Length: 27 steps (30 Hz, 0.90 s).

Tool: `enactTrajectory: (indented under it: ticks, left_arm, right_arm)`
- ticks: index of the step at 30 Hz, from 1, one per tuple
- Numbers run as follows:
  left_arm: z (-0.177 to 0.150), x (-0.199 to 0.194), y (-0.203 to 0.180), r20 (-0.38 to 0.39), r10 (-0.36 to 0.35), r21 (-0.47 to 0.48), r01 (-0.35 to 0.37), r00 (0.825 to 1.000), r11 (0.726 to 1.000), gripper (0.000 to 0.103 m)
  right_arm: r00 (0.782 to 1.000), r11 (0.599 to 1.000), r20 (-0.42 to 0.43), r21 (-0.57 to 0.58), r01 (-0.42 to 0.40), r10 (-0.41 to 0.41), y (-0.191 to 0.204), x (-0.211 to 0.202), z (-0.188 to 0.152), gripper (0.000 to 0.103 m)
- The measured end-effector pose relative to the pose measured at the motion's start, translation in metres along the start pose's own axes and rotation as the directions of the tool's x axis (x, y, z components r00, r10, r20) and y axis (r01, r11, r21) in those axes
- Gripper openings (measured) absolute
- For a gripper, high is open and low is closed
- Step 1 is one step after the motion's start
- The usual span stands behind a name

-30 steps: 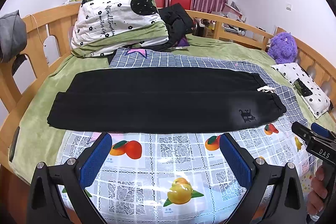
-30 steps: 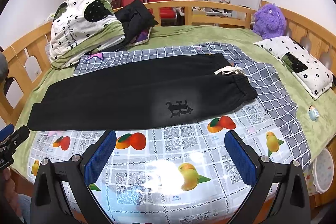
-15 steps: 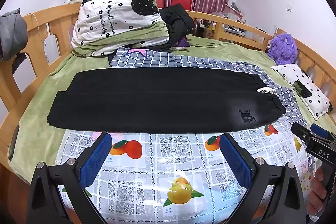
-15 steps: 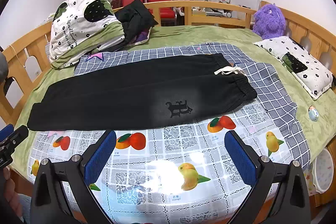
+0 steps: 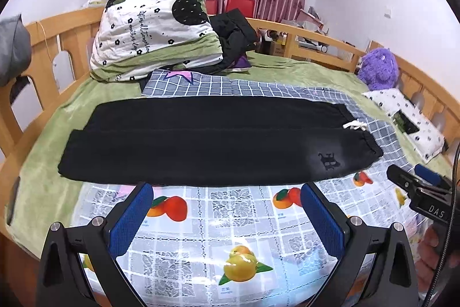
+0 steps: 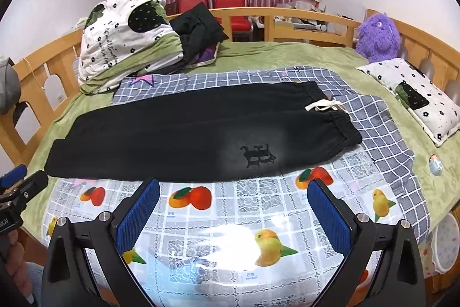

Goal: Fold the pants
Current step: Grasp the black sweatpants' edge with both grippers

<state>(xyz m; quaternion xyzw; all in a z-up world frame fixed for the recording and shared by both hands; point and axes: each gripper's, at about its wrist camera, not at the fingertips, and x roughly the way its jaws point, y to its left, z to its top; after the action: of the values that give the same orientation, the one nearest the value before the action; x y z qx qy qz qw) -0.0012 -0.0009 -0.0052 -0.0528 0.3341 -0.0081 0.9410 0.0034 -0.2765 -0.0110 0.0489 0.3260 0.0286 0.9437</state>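
Black pants (image 5: 212, 143) lie flat across the bed, legs side by side, waistband with a white drawstring (image 5: 355, 125) at the right and cuffs at the left. They also show in the right wrist view (image 6: 201, 134), with a dark logo (image 6: 257, 156) near the front edge. My left gripper (image 5: 227, 215) is open and empty, hovering over the fruit-print plastic sheet (image 5: 230, 220) just short of the pants. My right gripper (image 6: 233, 212) is open and empty, also over the sheet near the waist end. Each gripper shows at the edge of the other's view.
A folded floral quilt (image 5: 152, 28) and dark clothes (image 5: 233, 33) are piled at the back left. A checked blanket (image 6: 382, 134) lies under the pants. A purple plush toy (image 6: 378, 38) and a small pillow (image 6: 417, 97) sit at the right. Wooden rails (image 5: 43, 48) ring the bed.
Almost nothing has changed. Both grippers stay open over the plastic sheet, with only a slight drift of the views.
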Motion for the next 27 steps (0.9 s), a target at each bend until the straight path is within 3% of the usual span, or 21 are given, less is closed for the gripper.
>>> enactTrajectory:
  ticks: [3,7,14,16,18,22,24,27]
  left_arm:
    - [0.01,0.002,0.013,-0.006,-0.029,-0.02,0.029,1.0,0.999,0.103]
    - [0.025,0.007,0.036,0.022,0.065,0.004,-0.065,0.998,0.998,0.103]
    - [0.029,0.038,0.089,-0.04,0.119,-0.046,-0.121,0.992,0.992,0.103]
    - [0.022,0.051,0.103,-0.067,0.143,-0.055,-0.147,0.987,0.988,0.103]
    - [0.016,0.062,0.116,-0.085,0.143,-0.074,-0.15,0.986,0.986,0.103]
    - [-0.003,0.09,0.147,-0.127,0.094,-0.17,-0.115,0.987,0.979,0.103]
    - [-0.015,0.106,0.163,-0.153,0.065,-0.243,-0.102,0.986,0.965,0.1]
    - [-0.034,0.13,0.192,-0.176,0.015,-0.377,-0.081,0.984,0.923,0.089]
  right_arm:
    - [0.999,1.0,0.04,0.012,-0.022,0.022,0.001,-0.002,0.005,0.101]
    - [0.996,1.0,0.084,-0.027,-0.004,0.007,0.0,-0.005,0.023,0.101]
    - [0.992,1.0,0.121,0.014,0.017,-0.019,-0.036,0.017,0.047,0.1]
    - [0.997,0.999,0.08,0.038,-0.005,0.002,-0.05,0.035,0.05,0.099]
    - [0.999,0.996,0.009,0.073,-0.043,0.043,-0.066,0.059,0.049,0.09]
    - [0.99,0.989,-0.13,0.143,-0.044,0.063,-0.096,0.113,0.038,0.069]
    - [0.98,0.984,-0.181,0.171,-0.051,0.082,-0.108,0.138,0.026,0.058]
    - [0.972,0.982,-0.226,0.188,-0.023,0.066,-0.122,0.168,0.007,0.058]
